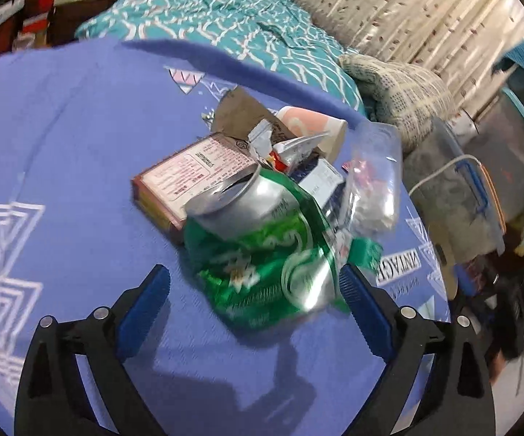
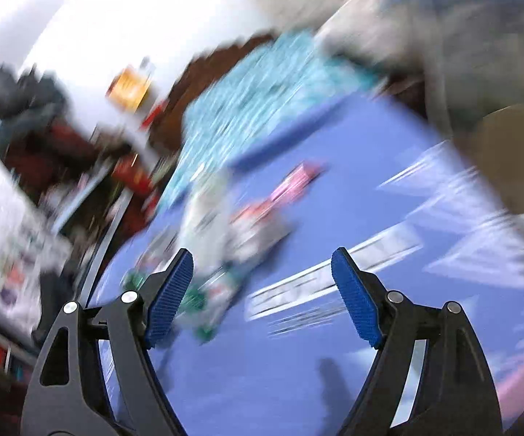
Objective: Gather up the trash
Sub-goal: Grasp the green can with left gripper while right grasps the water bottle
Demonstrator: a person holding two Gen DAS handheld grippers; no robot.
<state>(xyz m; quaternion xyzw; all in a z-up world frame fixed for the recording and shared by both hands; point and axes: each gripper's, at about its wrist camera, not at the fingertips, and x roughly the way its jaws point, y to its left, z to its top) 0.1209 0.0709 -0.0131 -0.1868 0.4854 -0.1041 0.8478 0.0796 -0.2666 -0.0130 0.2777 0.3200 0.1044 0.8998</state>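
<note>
A pile of trash lies on a blue cloth point(image 1: 62, 145). In the left wrist view a crushed green and silver can point(image 1: 262, 247) lies in front, a flat printed box point(image 1: 189, 178) behind it, torn wrappers point(image 1: 283, 145), a pink paper cup point(image 1: 312, 127) and a clear plastic bag point(image 1: 374, 181) beyond. My left gripper point(image 1: 254, 290) is open, its fingers either side of the can, just short of it. The right wrist view is heavily blurred. My right gripper point(image 2: 262, 290) is open and empty above the cloth, with the blurred trash pile point(image 2: 225, 239) ahead to its left.
A bed with a teal patterned cover point(image 1: 207, 11) lies behind the cloth. A woven cushion point(image 1: 396, 87) and a grey plastic bin with a blue rim point(image 1: 509, 152) stand at the right. Cluttered shelves point(image 2: 43, 167) are at the left in the right wrist view.
</note>
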